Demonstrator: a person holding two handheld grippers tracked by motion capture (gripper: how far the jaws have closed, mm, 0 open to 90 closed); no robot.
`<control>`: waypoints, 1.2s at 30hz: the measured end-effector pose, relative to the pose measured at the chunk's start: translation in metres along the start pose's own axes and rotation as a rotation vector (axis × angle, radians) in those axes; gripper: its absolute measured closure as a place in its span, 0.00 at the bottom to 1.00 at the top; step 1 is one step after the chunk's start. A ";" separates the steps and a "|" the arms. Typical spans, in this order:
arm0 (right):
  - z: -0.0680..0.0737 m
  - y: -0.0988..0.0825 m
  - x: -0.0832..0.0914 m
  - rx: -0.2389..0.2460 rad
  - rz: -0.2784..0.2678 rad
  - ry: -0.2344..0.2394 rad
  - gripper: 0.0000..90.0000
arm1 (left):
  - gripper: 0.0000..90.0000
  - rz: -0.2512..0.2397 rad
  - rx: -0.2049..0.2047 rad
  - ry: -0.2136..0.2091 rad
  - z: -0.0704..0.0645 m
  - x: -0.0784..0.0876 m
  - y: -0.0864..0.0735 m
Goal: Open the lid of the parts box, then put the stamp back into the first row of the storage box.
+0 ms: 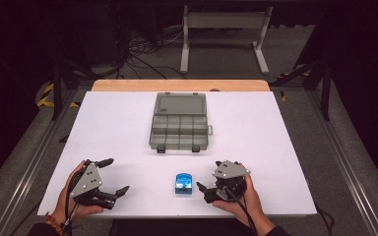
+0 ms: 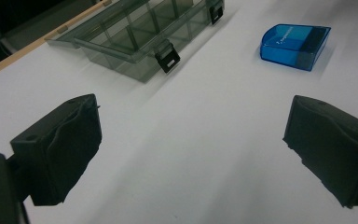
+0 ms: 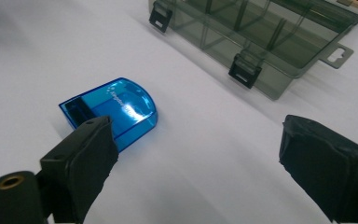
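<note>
Honestly, the blue case (image 3: 109,112) looked light, hard and slick — I'd pinch its flat sides; both the left gripper (image 1: 112,176) and right gripper (image 1: 203,192) sat wide, empty.

in the left gripper view the grey compartment box (image 2: 135,37) ran off the top edge, its lid cut away. in the right gripper view the same box was cropped at the top and right, and one tong hid a corner of the blue case (image 3: 109,109). pale lettering on that case was too small to read. the box's contents could not be told.
</note>
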State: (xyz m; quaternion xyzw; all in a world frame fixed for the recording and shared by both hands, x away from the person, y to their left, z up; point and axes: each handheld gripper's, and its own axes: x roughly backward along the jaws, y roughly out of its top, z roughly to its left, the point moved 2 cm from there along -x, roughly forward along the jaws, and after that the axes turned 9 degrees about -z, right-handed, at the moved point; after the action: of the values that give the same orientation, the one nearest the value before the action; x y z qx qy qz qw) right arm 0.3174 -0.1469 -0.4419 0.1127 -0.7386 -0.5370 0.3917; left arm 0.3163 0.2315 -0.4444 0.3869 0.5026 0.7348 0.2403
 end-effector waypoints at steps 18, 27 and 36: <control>0.014 0.004 -0.009 -0.003 0.012 0.035 0.12 | 0.06 0.020 -0.005 -0.009 0.000 -0.003 -0.003; 0.033 0.005 -0.028 -0.049 0.060 0.073 0.12 | 0.06 0.033 0.000 -0.011 0.001 -0.004 -0.004; 0.059 0.005 -0.058 -0.176 0.165 0.013 0.10 | 0.06 0.039 -0.006 -0.013 0.000 -0.005 -0.003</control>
State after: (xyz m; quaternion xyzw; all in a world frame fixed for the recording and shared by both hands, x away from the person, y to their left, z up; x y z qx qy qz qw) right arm 0.3165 -0.0693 -0.4706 0.0200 -0.6929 -0.5649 0.4476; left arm 0.3192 0.2289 -0.4490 0.4007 0.4912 0.7383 0.2304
